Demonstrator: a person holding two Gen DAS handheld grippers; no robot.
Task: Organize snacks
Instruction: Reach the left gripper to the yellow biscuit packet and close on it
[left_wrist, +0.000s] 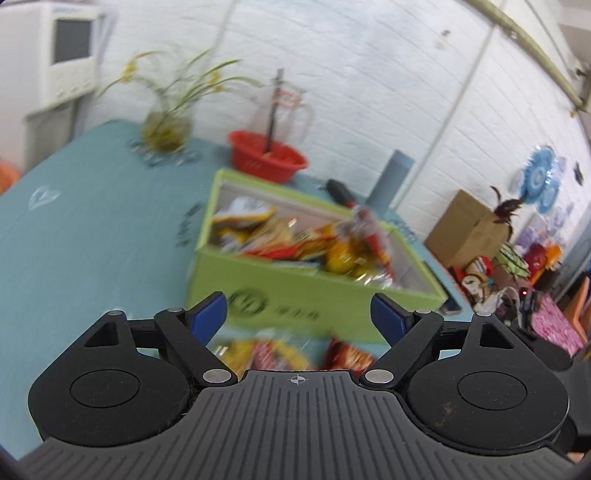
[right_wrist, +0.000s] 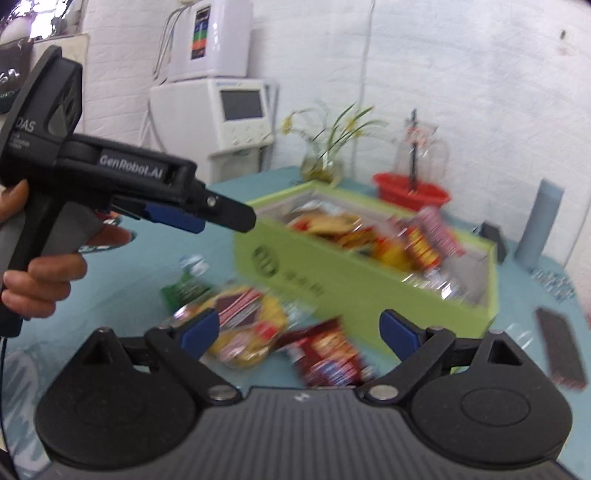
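A lime-green box (left_wrist: 295, 291) (right_wrist: 354, 280) stands on the teal table and holds several snack packets (left_wrist: 295, 243) (right_wrist: 373, 236). More packets lie on the table in front of it: a yellow one (right_wrist: 251, 332), a dark red one (right_wrist: 328, 354) and a green one (right_wrist: 184, 288). My left gripper (left_wrist: 299, 317) is open and empty above the loose packets, in front of the box. It also shows in the right wrist view (right_wrist: 229, 218), left of the box. My right gripper (right_wrist: 299, 328) is open and empty above the yellow and red packets.
A red basket (left_wrist: 266, 155) (right_wrist: 410, 188), a glass vase with a plant (left_wrist: 166, 129) (right_wrist: 325, 162) and a grey cylinder (right_wrist: 539, 225) stand behind the box. A dark flat object (right_wrist: 561, 347) lies at the right. White appliances stand by the wall.
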